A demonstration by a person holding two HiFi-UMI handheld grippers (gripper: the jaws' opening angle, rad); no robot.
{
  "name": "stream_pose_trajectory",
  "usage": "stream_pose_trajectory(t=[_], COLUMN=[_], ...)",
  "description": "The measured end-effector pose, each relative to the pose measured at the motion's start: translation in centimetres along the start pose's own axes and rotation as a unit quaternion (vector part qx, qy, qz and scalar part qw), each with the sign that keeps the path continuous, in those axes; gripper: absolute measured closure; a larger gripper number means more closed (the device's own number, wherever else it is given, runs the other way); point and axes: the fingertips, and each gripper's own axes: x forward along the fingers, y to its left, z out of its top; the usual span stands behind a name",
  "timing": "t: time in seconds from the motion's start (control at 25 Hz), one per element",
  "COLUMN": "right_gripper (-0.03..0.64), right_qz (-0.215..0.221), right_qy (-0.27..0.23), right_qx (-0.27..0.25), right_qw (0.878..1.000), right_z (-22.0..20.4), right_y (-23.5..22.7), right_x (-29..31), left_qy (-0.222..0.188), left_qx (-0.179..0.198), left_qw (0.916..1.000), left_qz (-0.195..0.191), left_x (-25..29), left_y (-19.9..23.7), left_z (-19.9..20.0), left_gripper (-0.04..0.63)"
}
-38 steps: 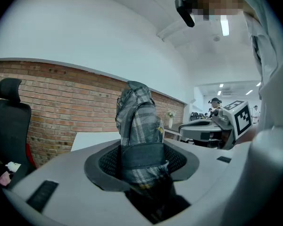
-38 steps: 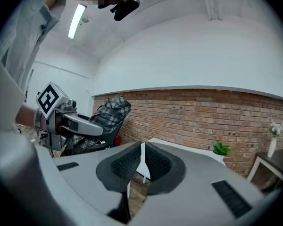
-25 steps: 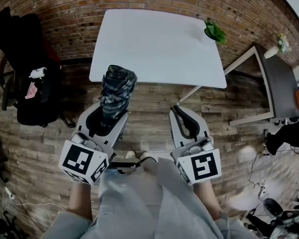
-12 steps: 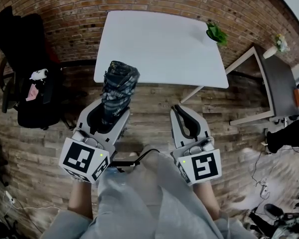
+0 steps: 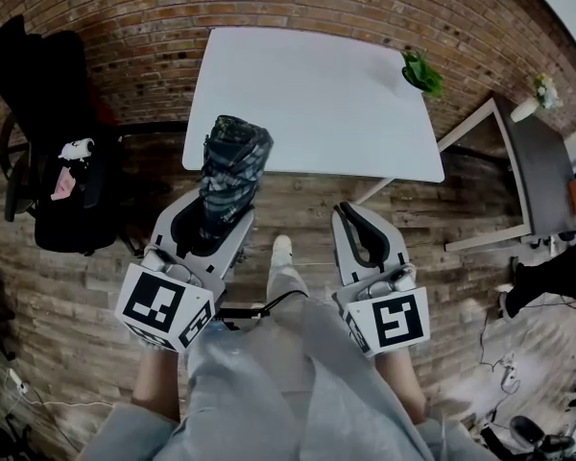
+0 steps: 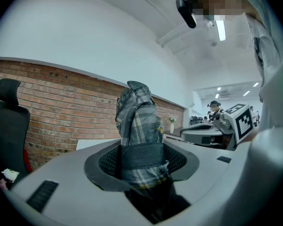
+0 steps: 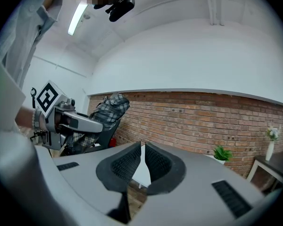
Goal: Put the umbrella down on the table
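A folded plaid umbrella (image 5: pixel 232 166) stands upright in my left gripper (image 5: pixel 211 224), which is shut on its lower part. In the left gripper view the dark pads clamp the umbrella (image 6: pixel 139 121) around its strap. Its top end overlaps the near left edge of the white table (image 5: pixel 307 94) in the head view. My right gripper (image 5: pixel 358 229) hangs over the wooden floor short of the table, jaws together and empty. The right gripper view shows the right gripper (image 7: pixel 142 161) with only a thin slit between its pads, and the umbrella (image 7: pixel 101 112) off to the left.
A black office chair (image 5: pixel 53 142) with small items on it stands left of the table against the brick wall. A small potted plant (image 5: pixel 420 70) sits on the table's far right corner. A grey desk (image 5: pixel 542 166) is at the right. A shoe (image 5: pixel 281 250) shows between the grippers.
Both grippers have moved toward the table, so the umbrella's top now overlaps its near edge more. A foot has stepped forward between them. Neither gripper's jaws changed.
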Motion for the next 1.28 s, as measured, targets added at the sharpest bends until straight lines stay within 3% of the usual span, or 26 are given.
stream_pose_trajectory(t=[0.32,1.28], right_gripper=[0.56,0.56], right_qz=[0.014,0.084], right_qy=[-0.013,0.011], right_qx=[-0.001,0.023], right_qw=[1.0,0.996], right_z=[0.4,-0.8], right_y=[-4.4,-19.9], right_x=[5.4,25.7], left_qy=[-0.004,0.028], left_qx=[-0.003,-0.025], left_qw=[0.9999,0.9976], left_qz=[0.011,0.059], left_x=[5.4,26.8], left_y=[2.8,13.9], left_z=[1.1,3.6], left_gripper=[0.37,0.37])
